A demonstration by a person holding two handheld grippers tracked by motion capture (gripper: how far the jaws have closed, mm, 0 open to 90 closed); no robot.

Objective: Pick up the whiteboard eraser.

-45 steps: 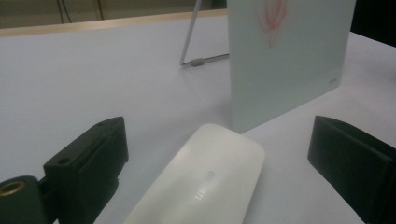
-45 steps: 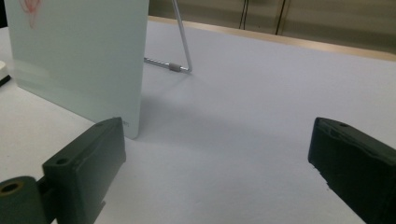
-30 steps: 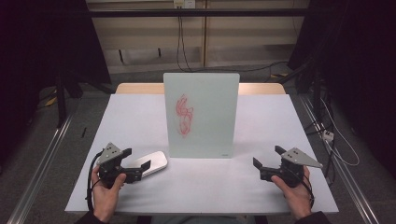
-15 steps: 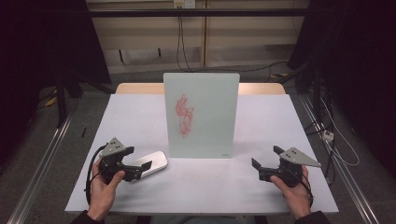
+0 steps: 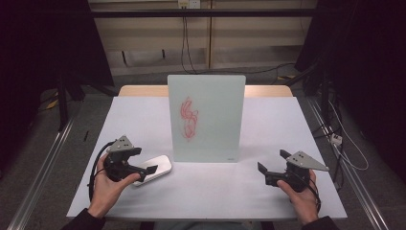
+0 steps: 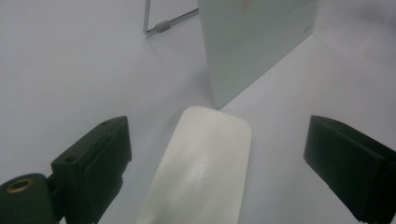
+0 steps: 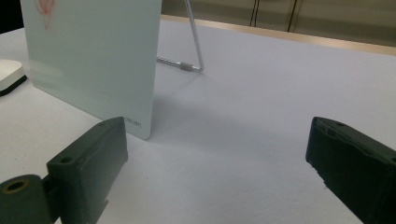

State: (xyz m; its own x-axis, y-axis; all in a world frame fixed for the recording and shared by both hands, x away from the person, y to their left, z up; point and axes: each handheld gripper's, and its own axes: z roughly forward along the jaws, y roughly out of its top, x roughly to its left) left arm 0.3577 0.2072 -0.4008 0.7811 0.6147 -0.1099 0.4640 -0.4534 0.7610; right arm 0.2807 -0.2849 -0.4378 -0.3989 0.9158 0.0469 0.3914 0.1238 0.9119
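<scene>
- Two grippers work at the near edge of the table (image 5: 268, 120) in the high view. The left gripper (image 5: 146, 170) sits in a hand near the near-left corner, its jaws spread and just opened a little wider, hanging over the eraser (image 5: 155, 168) without pressing it.
- The eraser, a flat white block, lies on the table just left of the board's (image 5: 207, 117) near-left corner, close to it.
- The board stands upright at the table's middle, red scribble (image 5: 188, 117) on its face.
- The right gripper (image 5: 272, 166) is held near the near-right corner, well apart from the board, jaws spread, nothing between them.
- In the left gripper view, the left gripper's (image 6: 217, 163) two black jaws stand wide on either side of the eraser (image 6: 201, 170), clear of both its long edges. The board's (image 6: 257, 42) lower corner stands just beyond the eraser's far end, and its wire stand (image 6: 163, 25) shows behind.
- In the right gripper view, the right gripper's (image 7: 217, 158) jaws gape over bare table (image 7: 280, 93). The board (image 7: 93, 56) rises to the left, its wire stand (image 7: 191, 51) behind it, and the eraser's (image 7: 9, 72) end shows at the left edge.
</scene>
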